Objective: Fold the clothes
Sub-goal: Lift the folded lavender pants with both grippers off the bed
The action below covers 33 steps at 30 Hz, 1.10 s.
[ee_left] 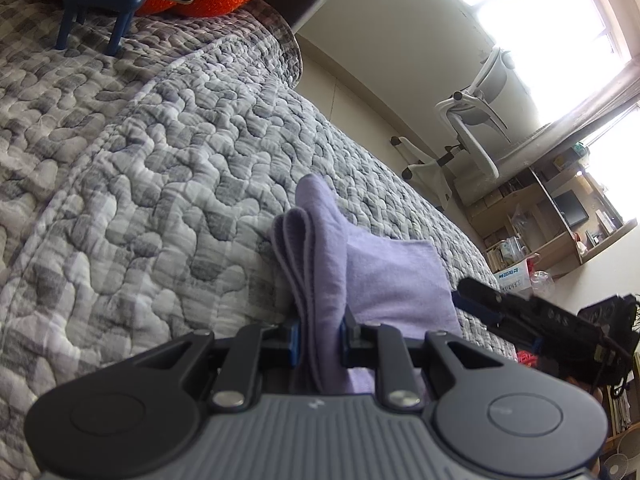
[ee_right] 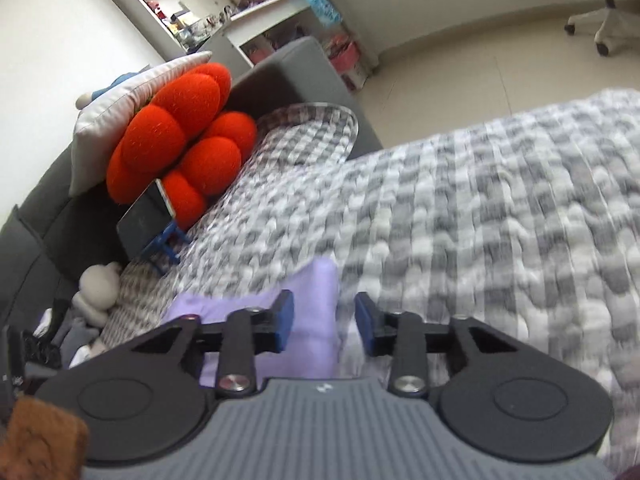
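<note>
Bedroom w/ pale floor and one bed [ee_left: 168, 152] covered by a grey-and-white checked quilt, puffy stitched texture. One lilac cloth [ee_left: 384, 280] lay on the quilt near the bed's edge, partly folded; in the left wrist view a bunched fold of it, w/ about two hemmed edges showing, rose up into the left hand-held gripper [ee_left: 318, 336]. Its jaws were pressed in on that fold, both blue pads touching fabric, so it pinched the cloth.

Right hand-held gripper [ee_right: 324, 322] hovered over the same cloth [ee_right: 308, 320], approx at its right edge; jaws stood apart w/ a clear gap, blue pads not touching fabric. Nothing was gripped there. In the left wrist view the right hand-held gripper [ee_left: 520, 308] showed as a black body just beside the flat part of the cloth.

Toward the head of the bed: one orange knotted cushion [ee_right: 180, 136], one white pillow [ee_right: 120, 108] behind it, both against a dark grey headboard [ee_right: 288, 76]. One phone [ee_right: 146, 220] leaned on one small blue stand [ee_right: 166, 246], screen dark, just in front of the cushion. One pale soft toy [ee_right: 98, 286] sat at the quilt's lower left edge.

Bkgd: one white shelf unit [ee_right: 224, 4] crowded w/ books and small items, count unclear. One white office chair [ee_left: 472, 120] stood near two bright windows and one wooden desk w/ shelves [ee_left: 552, 220].
</note>
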Each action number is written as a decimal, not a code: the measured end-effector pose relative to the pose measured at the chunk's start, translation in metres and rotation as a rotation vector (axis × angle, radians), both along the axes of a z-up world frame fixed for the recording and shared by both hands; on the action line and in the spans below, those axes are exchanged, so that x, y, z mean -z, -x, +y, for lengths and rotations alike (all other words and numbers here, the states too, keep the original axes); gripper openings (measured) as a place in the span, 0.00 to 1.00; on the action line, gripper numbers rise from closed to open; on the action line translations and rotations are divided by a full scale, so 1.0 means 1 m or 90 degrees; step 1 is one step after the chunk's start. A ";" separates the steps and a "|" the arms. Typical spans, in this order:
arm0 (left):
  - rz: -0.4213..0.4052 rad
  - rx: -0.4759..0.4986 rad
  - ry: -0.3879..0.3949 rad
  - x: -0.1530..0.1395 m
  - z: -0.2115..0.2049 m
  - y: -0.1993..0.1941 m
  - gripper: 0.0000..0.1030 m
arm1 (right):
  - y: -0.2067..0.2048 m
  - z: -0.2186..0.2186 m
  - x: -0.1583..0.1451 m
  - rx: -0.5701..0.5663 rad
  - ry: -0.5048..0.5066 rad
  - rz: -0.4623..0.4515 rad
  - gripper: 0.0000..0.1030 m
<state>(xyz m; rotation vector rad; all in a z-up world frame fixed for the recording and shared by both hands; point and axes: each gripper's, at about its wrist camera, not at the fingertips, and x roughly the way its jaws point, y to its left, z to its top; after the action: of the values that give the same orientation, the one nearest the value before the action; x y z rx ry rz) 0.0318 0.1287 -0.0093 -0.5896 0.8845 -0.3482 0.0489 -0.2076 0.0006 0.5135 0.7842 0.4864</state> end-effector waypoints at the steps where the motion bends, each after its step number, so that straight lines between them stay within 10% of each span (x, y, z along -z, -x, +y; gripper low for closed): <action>1: 0.000 -0.001 -0.002 0.000 -0.001 0.000 0.19 | 0.004 -0.004 0.002 -0.005 -0.015 0.009 0.39; 33: -0.067 -0.013 -0.162 -0.014 -0.035 0.012 0.20 | 0.057 0.037 0.022 0.042 0.050 -0.098 0.29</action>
<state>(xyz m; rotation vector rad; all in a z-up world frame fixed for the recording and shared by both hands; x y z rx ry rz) 0.0199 0.0937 0.0042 -0.3412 0.8064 -0.2414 -0.0081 -0.1706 -0.0213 0.4224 0.6349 0.4276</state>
